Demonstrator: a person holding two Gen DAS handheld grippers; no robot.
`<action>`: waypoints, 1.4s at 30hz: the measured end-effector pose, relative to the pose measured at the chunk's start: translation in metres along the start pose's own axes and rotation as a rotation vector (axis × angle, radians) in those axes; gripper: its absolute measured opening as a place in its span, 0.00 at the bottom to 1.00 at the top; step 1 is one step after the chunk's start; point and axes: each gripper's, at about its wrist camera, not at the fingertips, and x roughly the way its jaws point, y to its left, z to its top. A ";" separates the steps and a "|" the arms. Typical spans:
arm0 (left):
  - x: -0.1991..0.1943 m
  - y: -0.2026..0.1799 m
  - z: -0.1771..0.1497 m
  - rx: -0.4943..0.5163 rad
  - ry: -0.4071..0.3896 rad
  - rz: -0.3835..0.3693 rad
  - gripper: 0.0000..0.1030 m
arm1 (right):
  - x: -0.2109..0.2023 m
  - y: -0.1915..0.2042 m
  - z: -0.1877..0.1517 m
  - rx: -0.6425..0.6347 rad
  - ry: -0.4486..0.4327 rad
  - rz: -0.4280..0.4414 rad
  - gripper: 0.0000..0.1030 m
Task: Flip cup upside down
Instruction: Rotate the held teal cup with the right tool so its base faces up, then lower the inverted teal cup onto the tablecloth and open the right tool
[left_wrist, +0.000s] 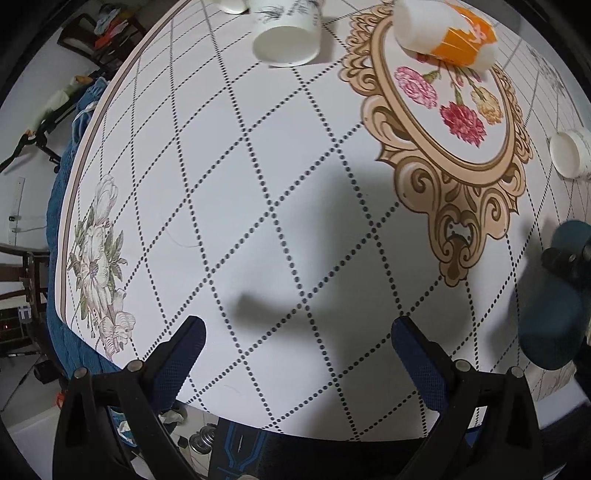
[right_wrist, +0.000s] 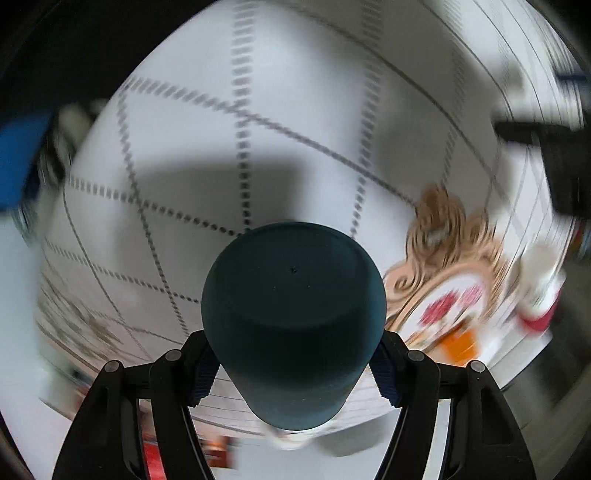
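My right gripper (right_wrist: 295, 365) is shut on a dark teal cup (right_wrist: 291, 317), its flat base facing the camera, held above the patterned tablecloth (right_wrist: 184, 147). The view is motion-blurred. The same cup (left_wrist: 550, 328) shows at the right edge of the left wrist view, with part of the right gripper beside it. My left gripper (left_wrist: 295, 354) is open and empty over the near part of the table.
A white cup (left_wrist: 288, 40) and an orange-and-white cup (left_wrist: 443, 33) lie on their sides at the far end. Another white cup (left_wrist: 570, 155) lies at the right. The table edge (left_wrist: 85, 147) curves along the left, with chairs and clutter beyond.
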 end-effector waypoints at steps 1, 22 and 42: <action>0.001 0.006 -0.001 -0.005 0.000 -0.002 1.00 | 0.000 -0.009 -0.003 0.065 -0.002 0.048 0.69; -0.001 0.005 -0.005 -0.007 -0.011 0.003 1.00 | 0.056 -0.105 -0.077 0.975 0.068 0.758 0.69; -0.005 -0.002 -0.006 0.028 -0.006 0.003 1.00 | 0.135 -0.138 -0.156 1.397 0.038 1.178 0.70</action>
